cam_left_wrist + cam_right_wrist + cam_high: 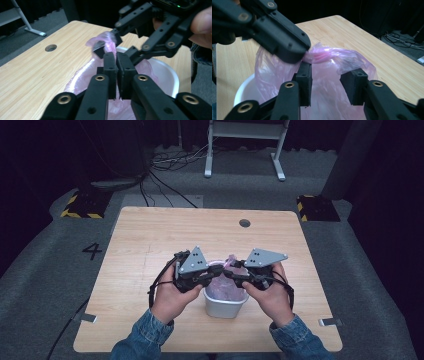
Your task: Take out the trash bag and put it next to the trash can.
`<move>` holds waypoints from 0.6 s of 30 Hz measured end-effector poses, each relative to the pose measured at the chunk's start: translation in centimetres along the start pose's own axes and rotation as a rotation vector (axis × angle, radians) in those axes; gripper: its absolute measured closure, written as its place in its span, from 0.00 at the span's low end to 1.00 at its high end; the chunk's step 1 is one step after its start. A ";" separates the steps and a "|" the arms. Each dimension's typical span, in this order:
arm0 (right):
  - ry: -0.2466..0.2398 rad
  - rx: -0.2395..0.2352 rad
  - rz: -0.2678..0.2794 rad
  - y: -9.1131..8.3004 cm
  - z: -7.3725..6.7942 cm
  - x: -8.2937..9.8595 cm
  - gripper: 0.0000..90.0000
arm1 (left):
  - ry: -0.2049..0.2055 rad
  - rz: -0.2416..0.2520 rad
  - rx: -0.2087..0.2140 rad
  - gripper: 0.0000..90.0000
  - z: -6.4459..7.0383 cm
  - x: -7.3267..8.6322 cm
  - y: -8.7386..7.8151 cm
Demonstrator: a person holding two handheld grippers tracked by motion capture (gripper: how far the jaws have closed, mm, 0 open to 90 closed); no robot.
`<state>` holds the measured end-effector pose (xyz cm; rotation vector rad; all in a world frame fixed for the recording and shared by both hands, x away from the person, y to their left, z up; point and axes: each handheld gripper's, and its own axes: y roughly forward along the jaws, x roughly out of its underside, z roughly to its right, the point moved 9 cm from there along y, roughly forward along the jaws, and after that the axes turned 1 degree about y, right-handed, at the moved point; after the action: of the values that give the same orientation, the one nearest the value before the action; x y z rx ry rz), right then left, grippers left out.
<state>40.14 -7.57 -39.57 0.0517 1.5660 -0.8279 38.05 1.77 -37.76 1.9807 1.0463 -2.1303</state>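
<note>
A: Two tongs over one thin pink plastic bag [324, 100], lining a small white plastic tub [224, 309] near the front middle of the pale wooden bench [150, 235]. Which closer?

B: Left tongs [116, 60], clenched on the bag's twisted neck, pinching it up above the rim. Right tongs [328, 75] released, jaws spread astride the film just below that pinch.

A: Axis of the twist?

B: Roughly level, running across from one tool toward the other. Probably calls for closing the right tongs just beside the left.

A: Anything in the way?

B: Mostly crowding, with tips nearly touching. Round hole [244, 223] in the bench lying well apart, farther back.
</note>
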 end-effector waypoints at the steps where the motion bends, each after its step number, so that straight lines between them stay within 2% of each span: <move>1: 0.002 0.006 0.005 -0.3 0.1 0.1 0.65 | -0.003 0.010 -0.006 0.98 -0.1 0.0 -0.2; 5: 0.015 0.040 0.015 -1.3 0.6 1.2 0.59 | 0.009 0.035 -0.022 0.98 -0.2 0.0 -1.1; 8: 0.030 0.041 0.011 -1.7 0.7 2.1 0.53 | 0.000 0.050 -0.039 0.98 -0.4 0.3 -2.3; 11: 0.032 0.065 -0.018 -1.9 0.9 3.0 0.49 | -0.029 0.063 -0.032 0.98 -0.5 0.9 -3.5; 13: 0.025 0.087 -0.034 -1.9 1.1 3.4 0.47 | -0.050 0.063 -0.048 0.97 -0.9 1.7 -4.0; 18: 0.026 0.077 -0.045 -1.7 1.0 3.3 0.42 | -0.096 0.059 -0.067 0.95 -1.6 3.5 -4.6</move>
<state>39.51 -10.74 -41.60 0.0835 1.5640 -0.9256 36.67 7.56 -38.84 1.8366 1.0164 -2.1087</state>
